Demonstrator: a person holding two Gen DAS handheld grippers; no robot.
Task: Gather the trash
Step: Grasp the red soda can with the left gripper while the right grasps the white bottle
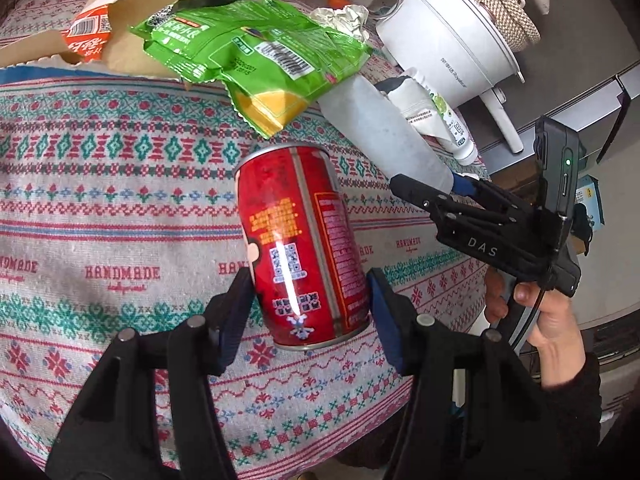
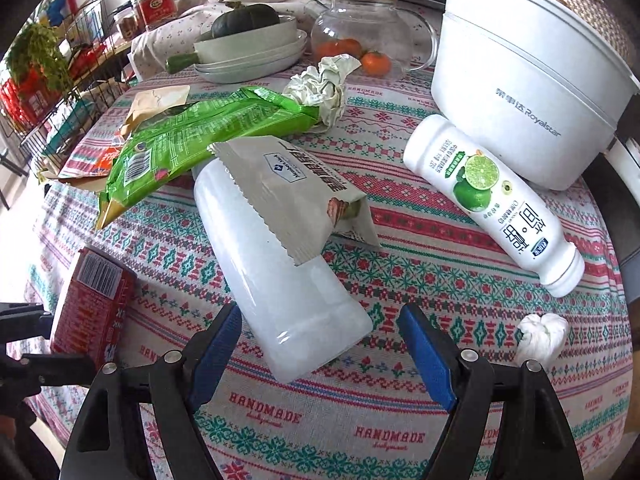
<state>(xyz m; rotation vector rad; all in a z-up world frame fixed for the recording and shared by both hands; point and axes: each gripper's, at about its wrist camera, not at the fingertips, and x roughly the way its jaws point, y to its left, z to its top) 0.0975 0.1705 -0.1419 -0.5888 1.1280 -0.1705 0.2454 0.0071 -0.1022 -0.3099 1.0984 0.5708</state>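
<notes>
My left gripper (image 1: 308,308) has the red can (image 1: 300,244) between its pads, both of them against the can's lower sides, so I am pinching it; it leans a little, and I cannot tell whether its bottom rim rests on the table (image 1: 100,200) with its patterned cloth. My right gripper (image 2: 320,344) is spread around the near end of a frosted white bottle (image 2: 280,272) lying on its side: the left pad (image 2: 218,348) sits just beside it and the right pad stands clear (no grip, then). What the bottle holds I cannot tell through the cloudy wall.

A grey wrapper (image 2: 296,192), torn open at one end, lies across the bottle's upper part, and a green snack bag (image 2: 192,136) lies over its far end. Beside them a white drink bottle with a lime label (image 2: 488,200) lies on its side, its neck towards me. A crumpled paper ball (image 2: 324,84) sits beyond the green bag, and a small white wad (image 2: 540,336) lies near my right gripper.

The white electric pot (image 2: 520,88) stands at the far right; its inside is hidden. The glass teapot (image 2: 360,36) stands among small oranges. A stack of pale dishes (image 2: 256,52) carries a dark green squash (image 2: 244,20).
</notes>
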